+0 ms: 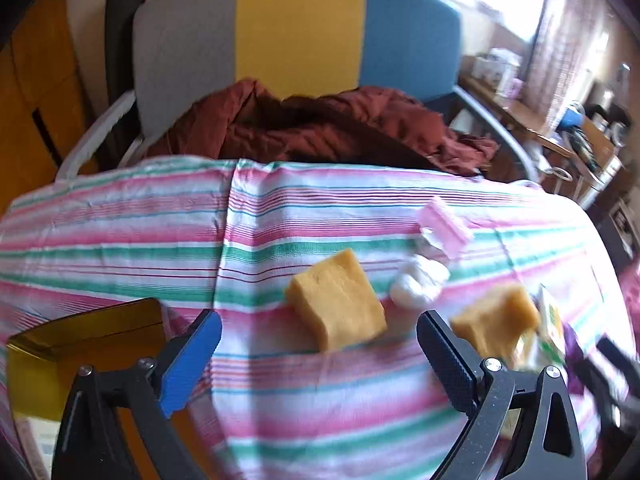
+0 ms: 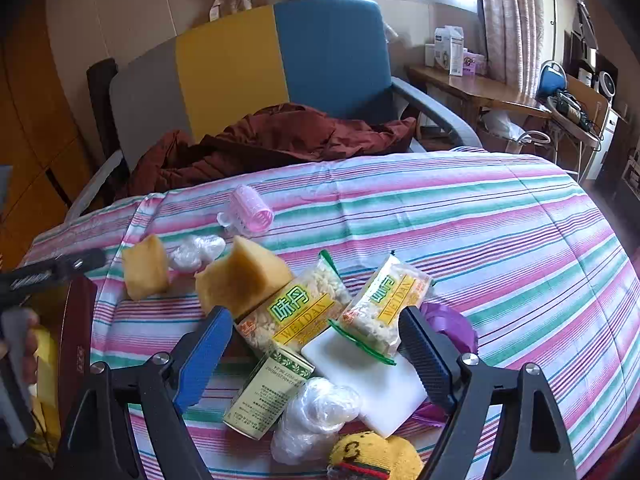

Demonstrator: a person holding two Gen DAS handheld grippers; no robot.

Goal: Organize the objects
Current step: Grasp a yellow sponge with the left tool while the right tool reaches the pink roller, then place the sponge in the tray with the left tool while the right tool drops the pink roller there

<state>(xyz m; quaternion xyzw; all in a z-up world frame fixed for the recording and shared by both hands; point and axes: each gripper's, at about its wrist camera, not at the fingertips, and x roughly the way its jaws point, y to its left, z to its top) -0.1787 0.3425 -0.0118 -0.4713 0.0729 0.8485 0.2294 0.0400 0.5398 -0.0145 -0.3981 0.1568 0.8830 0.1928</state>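
— Left wrist view: left gripper (image 1: 320,336) spread, nothing between the jaws, hanging over the striped table (image 1: 120,216). Nearest sponge (image 1: 336,300) just ahead, second sponge (image 1: 496,320) beside the right-hand finger, white wrap (image 1: 418,282) touching neither. Picture smeared (hard to judge the gap), so easy to knock the second sponge instead of taking the first.

— Right wrist view: right gripper (image 2: 316,332) also spread and empty, poised above the pile. Two snack packs (image 2: 304,308) (image 2: 384,304) overlapping, one lying on a white slab (image 2: 380,376), a tin (image 2: 268,392) just in front, clear wrap (image 2: 316,412) against it. Closing here could catch two things at once, or drag the slippery packs across the cloth.

— Any writing?

— "WEIDAN" on both packs, with large green Chinese characters above. Small print on the tin, too fine to read. Yellow knit thing (image 2: 372,456) at the bottom edge showing a "3".

— Box (image 1: 80,352) at the left?

— Open, amber-sided, likely the destination.
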